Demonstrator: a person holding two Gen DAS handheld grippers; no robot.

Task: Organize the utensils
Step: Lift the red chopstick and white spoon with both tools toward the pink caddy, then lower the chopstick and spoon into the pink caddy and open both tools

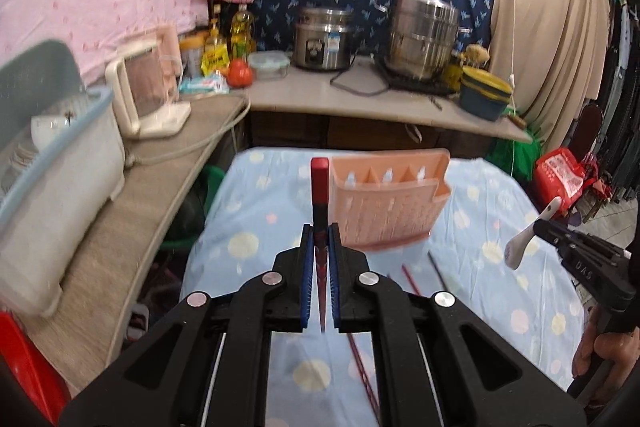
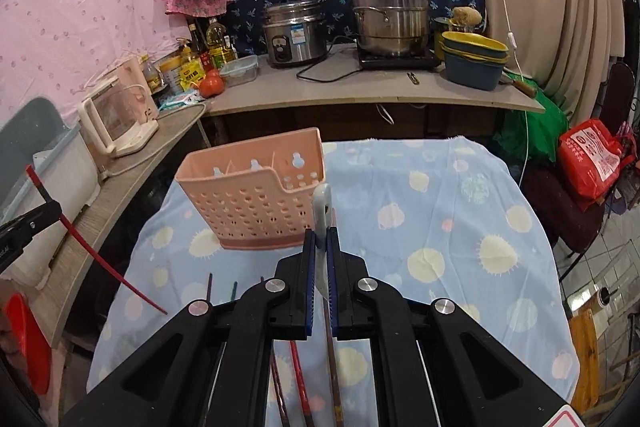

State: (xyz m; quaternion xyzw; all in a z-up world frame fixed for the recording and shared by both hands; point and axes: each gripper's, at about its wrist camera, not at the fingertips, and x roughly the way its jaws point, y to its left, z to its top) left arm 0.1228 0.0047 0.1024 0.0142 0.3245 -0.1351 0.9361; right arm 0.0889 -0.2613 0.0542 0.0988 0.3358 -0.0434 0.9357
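left hand-held gripper (image 1: 320, 247) is seen clamped on a red chopstick with a square red end (image 1: 319, 187), which is held between the blue pads with its thick end pointing away and its thin tip toward the camera. right hand-held gripper (image 2: 320, 243) is clamped on a white ceramic spoon (image 2: 322, 211), the handle being pinched edge-on between the pads. a perforated peach plastic utensil holder (image 2: 256, 203) is stood upright on the bench, which is covered by a light blue cloth with pale round spots (image 2: 460, 227); it is placed just ahead of both hand-held grippers and is touched by neither. several loose dark and red chopsticks (image 2: 298, 371) are left lying on the cloth below the right hand-held gripper, near the holder.
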